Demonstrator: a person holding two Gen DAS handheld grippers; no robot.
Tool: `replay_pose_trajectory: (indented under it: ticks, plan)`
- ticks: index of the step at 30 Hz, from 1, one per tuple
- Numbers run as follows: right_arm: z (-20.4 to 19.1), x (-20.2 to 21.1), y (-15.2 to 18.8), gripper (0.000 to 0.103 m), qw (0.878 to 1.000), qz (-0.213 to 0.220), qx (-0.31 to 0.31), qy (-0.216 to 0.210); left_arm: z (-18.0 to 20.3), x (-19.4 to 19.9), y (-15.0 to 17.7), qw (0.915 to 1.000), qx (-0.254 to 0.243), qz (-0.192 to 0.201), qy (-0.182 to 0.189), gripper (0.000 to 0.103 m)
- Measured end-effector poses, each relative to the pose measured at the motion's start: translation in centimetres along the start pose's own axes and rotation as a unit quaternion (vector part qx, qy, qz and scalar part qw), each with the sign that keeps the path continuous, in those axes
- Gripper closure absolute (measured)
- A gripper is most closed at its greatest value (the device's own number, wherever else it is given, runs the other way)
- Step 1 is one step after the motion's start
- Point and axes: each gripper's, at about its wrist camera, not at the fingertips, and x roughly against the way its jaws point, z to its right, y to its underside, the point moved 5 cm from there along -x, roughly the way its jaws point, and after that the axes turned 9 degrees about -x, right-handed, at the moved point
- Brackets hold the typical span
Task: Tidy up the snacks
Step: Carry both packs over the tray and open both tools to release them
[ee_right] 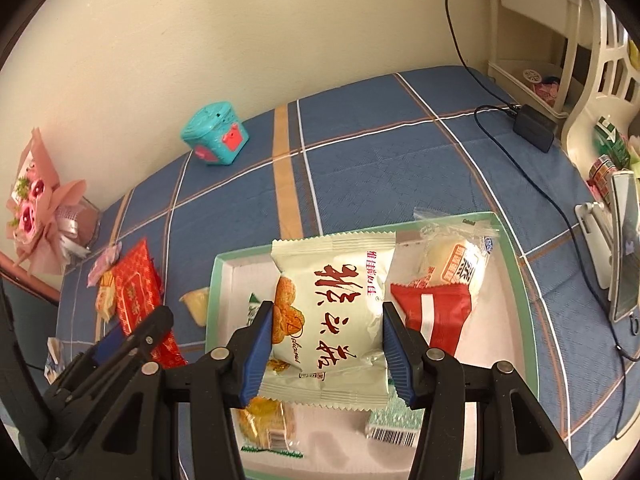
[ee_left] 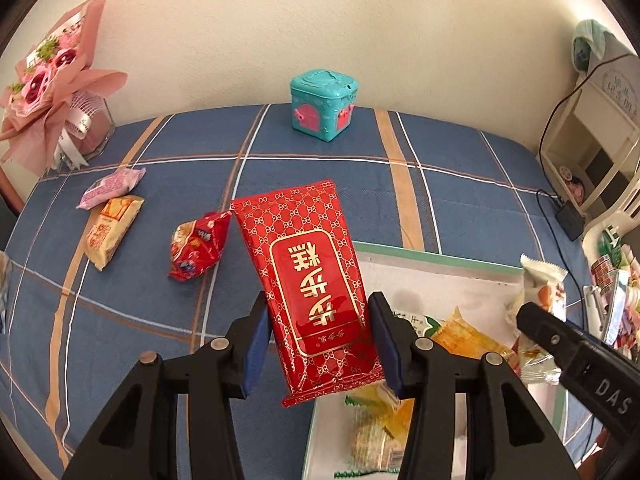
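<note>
My left gripper is shut on a long red snack packet with gold characters, held above the blue checked cloth at the left edge of the green-rimmed tray. My right gripper is shut on a white snack packet with red characters, held over the tray. The tray holds several snacks, among them a red packet and a clear-wrapped bun. Loose on the cloth lie a red crumpled packet, a yellow packet and a pink packet.
A teal toy box stands at the back by the wall. A pink bouquet is at the far left. A black adapter with cable and a white shelf unit are on the right, with a phone on a stand.
</note>
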Motion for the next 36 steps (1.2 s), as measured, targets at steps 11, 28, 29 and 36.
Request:
replay_pose_trajectory:
  ticks: [11, 28, 29, 36]
  plan:
    - [0.5, -2.2, -1.1, 0.048, 1.0, 0.01, 0.002, -0.011, 2.4, -2.5, -1.0, 0.9997, -0.018, 0.006, 0.013, 0.053]
    - [1.8, -3.6, -1.3, 0.048, 1.0, -0.008, -0.011, 0.013, 5.6, -4.9, -0.3, 0.9985, -0.039, -0.017, 0.035, 0.053]
    - [1.9, -3.6, -1.3, 0.048, 1.0, -0.009, -0.012, 0.014, 5.9, -5.0, -0.3, 0.9983, -0.042, -0.018, 0.037, 0.053]
    - [3.0, -3.8, -1.4, 0.048, 0.999, -0.017, -0.026, 0.021, 7.0, -5.5, 0.1, 0.997, -0.043, -0.032, 0.055, 0.053]
